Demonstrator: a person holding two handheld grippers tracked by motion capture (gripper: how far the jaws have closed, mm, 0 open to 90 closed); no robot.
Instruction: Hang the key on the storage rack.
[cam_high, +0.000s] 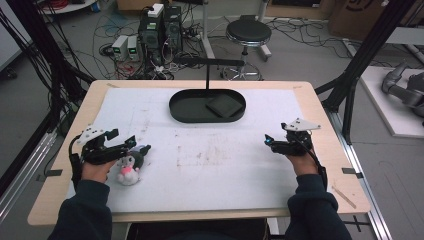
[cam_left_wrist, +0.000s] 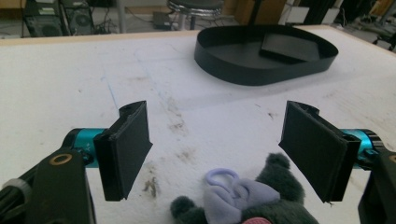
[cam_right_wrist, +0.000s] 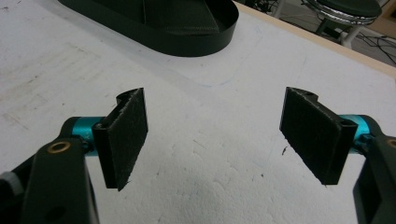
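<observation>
Stained white mat (cam_high: 210, 165), wooden table (cam_high: 320, 115), cable-strewn floor (cam_high: 300, 45)

Fuzzy plush toy (cam_left_wrist: 252, 203); matt black plastic tray (cam_high: 207, 106); rough, stained white table cover (cam_high: 225, 165); pale wood table edge (cam_high: 325, 130)

I'm working in a robotics lab. Beyond my left gripper (cam_high: 131, 145) stand computer towers (cam_high: 161, 27) amid tangled floor cables (cam_high: 107, 30). Ahead sits a round stool (cam_high: 248, 32); black frame struts (cam_high: 367, 47) rise beyond my right gripper (cam_high: 269, 140), with a grey robot arm (cam_high: 405, 87) farther out.
</observation>
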